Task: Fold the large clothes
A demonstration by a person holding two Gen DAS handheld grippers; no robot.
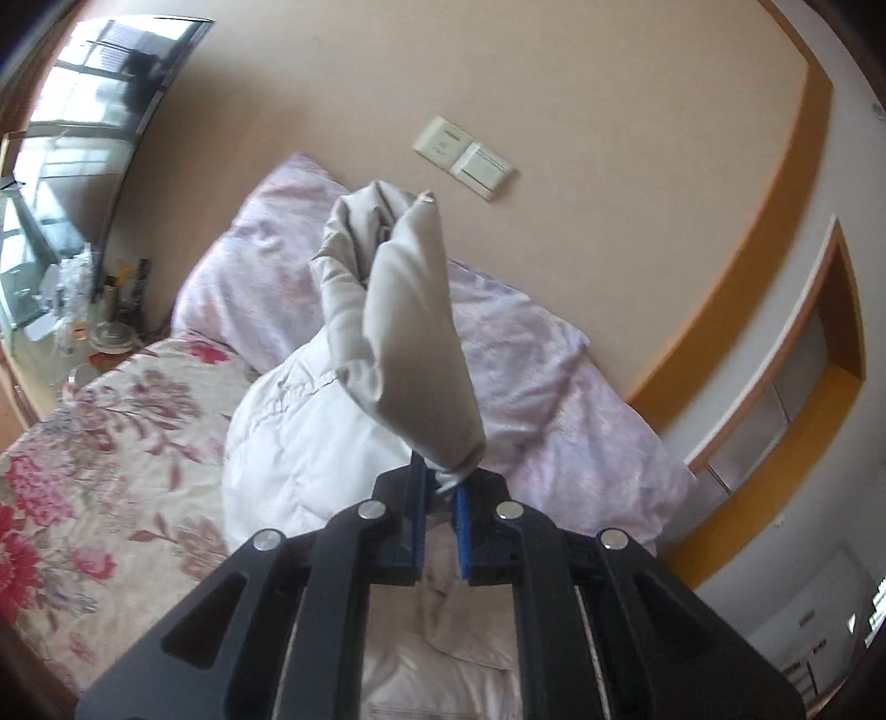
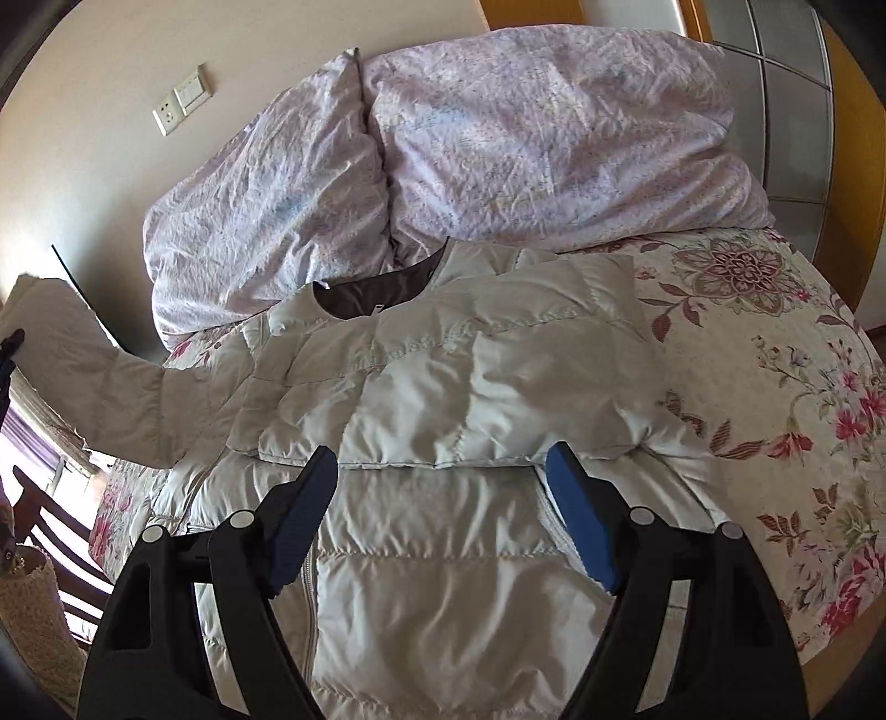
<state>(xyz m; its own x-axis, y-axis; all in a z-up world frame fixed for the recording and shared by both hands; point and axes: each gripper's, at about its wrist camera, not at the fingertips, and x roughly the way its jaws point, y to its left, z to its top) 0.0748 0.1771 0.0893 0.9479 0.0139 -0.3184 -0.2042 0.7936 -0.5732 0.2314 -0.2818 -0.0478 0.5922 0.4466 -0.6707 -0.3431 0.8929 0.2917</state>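
A lilac duvet (image 2: 526,133) lies heaped on the floral bedspread (image 2: 775,387) below a wall switch (image 1: 465,158).

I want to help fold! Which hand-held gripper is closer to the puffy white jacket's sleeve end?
Left. The left hand-held gripper pinches the sleeve end; the right hand-held gripper hangs open above the puffy white jacket.

The jacket (image 2: 421,399) lies flat on the bed (image 2: 775,387), with its neck toward the pillows (image 2: 498,138). The pillows sit behind the jacket, against the wall (image 2: 99,44). One sleeve (image 1: 410,332) is lifted up off the bed, and the left claw (image 1: 440,487) pinches its end. In the right wrist view that sleeve sticks out to the left of the jacket. The right claw (image 2: 443,471) hangs over the middle of the jacket, with nothing in it. A wall switch (image 1: 465,158) is on the wall above the pillows.
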